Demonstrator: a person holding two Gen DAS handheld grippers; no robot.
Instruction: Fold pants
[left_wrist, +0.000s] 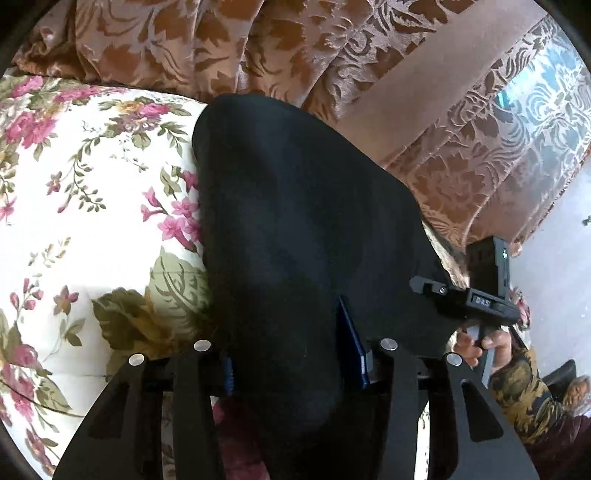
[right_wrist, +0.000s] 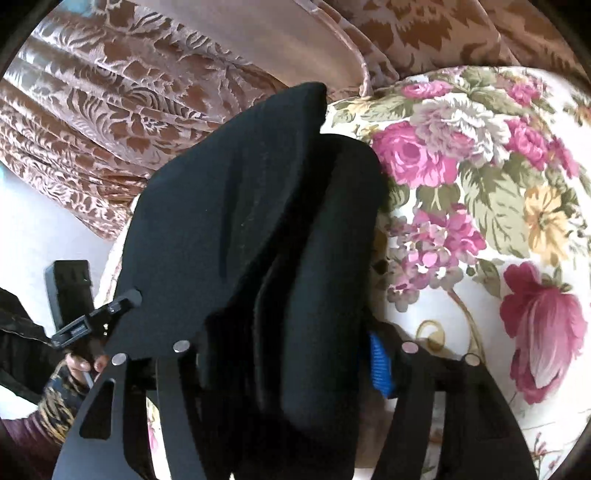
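Observation:
The black pants (left_wrist: 295, 206) lie bunched over a flowered bedspread (left_wrist: 92, 206) and run back between my left gripper's (left_wrist: 291, 354) blue pads, which press on the cloth; its right pad (left_wrist: 352, 343) shows edge-on against the fabric. In the right wrist view the pants (right_wrist: 240, 221) are stacked in thick folds that pass between my right gripper's (right_wrist: 288, 365) jaws. There the ribbed blue pad (right_wrist: 380, 365) stands lit and a little apart from the cloth; the other pad is hidden by fabric. Each view shows the other gripper (left_wrist: 480, 295) (right_wrist: 92, 321) held in a hand at the pants' side edge.
Brown patterned curtains (left_wrist: 258, 48) (right_wrist: 110, 110) hang just beyond the bed. A pale floor (left_wrist: 554, 258) shows past the bed's edge. The person's patterned sleeve (left_wrist: 524, 387) is at the lower right of the left wrist view. The flowered bedspread (right_wrist: 480, 221) spreads wide beside the pants.

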